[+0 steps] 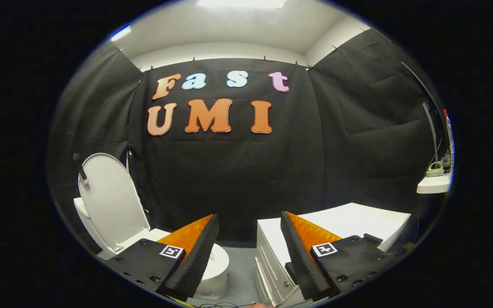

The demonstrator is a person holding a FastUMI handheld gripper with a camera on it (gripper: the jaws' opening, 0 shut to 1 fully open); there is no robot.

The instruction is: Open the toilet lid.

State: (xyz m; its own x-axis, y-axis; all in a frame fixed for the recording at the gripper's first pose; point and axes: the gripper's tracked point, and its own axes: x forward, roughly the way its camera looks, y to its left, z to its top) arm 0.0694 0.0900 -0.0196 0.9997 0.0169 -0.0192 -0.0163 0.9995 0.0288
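Looks like the toilet lid [111,199] is already up, leaning back against the tank, off beyond your left finger. Your tool [250,246] is spread wide and holding nothing. If you're finishing, just back away clean and don't clip the white cabinet [357,222] by the right finger.
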